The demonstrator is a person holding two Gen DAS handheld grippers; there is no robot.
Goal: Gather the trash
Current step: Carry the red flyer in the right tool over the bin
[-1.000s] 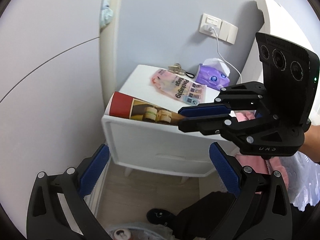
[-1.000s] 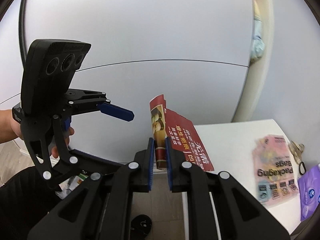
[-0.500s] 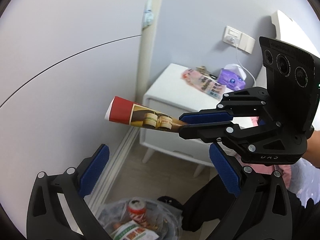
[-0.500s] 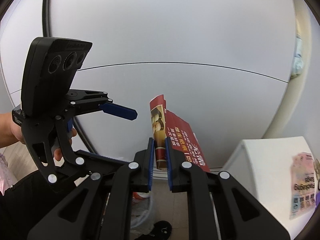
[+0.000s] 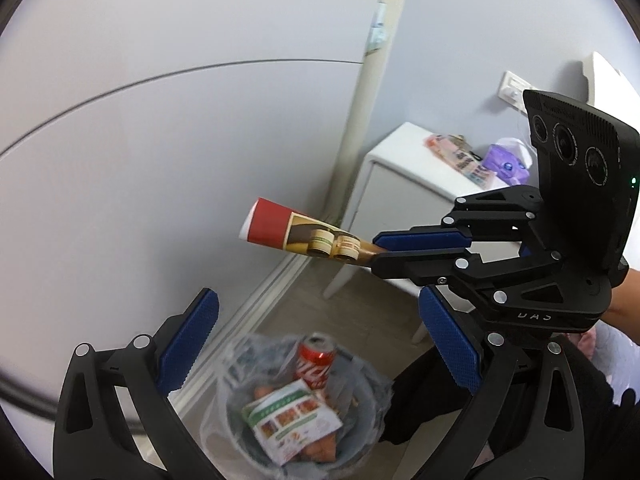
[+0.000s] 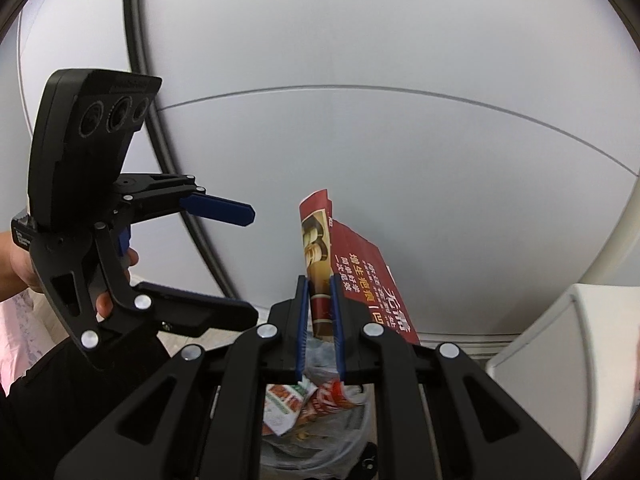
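Below both grippers, on the wood-look floor, stands a grey waste bin [image 5: 362, 436] fitted with a clear plastic liner [image 5: 224, 376]. Its contents include a red soda can [image 5: 317, 361] standing at the far side and a green-and-white printed packet [image 5: 294, 426] lying face up on orange snack wrappers. In the right wrist view the bin sits directly under the fingers.

The left gripper [image 5: 316, 354] has its jaws spread wide, with nothing between the blue pads; the bin shows through the gap. A hand [image 6: 24, 264] grips its handle in the right wrist view.

The right gripper [image 6: 320, 330] has its jaws nearly closed, clamped on the lower end of a folded red leaflet [image 6: 352, 276]. The blue pads press on both faces of the leaflet. The leaflet projects forward beyond the fingertips, above the bin, and touches nothing else. In the left wrist view it appears as a red and brown sheet showing small jars, extending left from the right gripper's fingers.

Beyond the bin, a white skirting board [image 5: 260, 300] runs along the base of a pale grey wall [image 5: 160, 140]. Further right stands a white bedside cabinet [image 5: 384, 200] on short legs. On its top lie a pink printed bag [image 5: 460, 156] and, just beside it, a purple tissue pack [image 5: 506, 162]. A white wall socket plate [image 5: 510, 90] is mounted on the wall above the cabinet.
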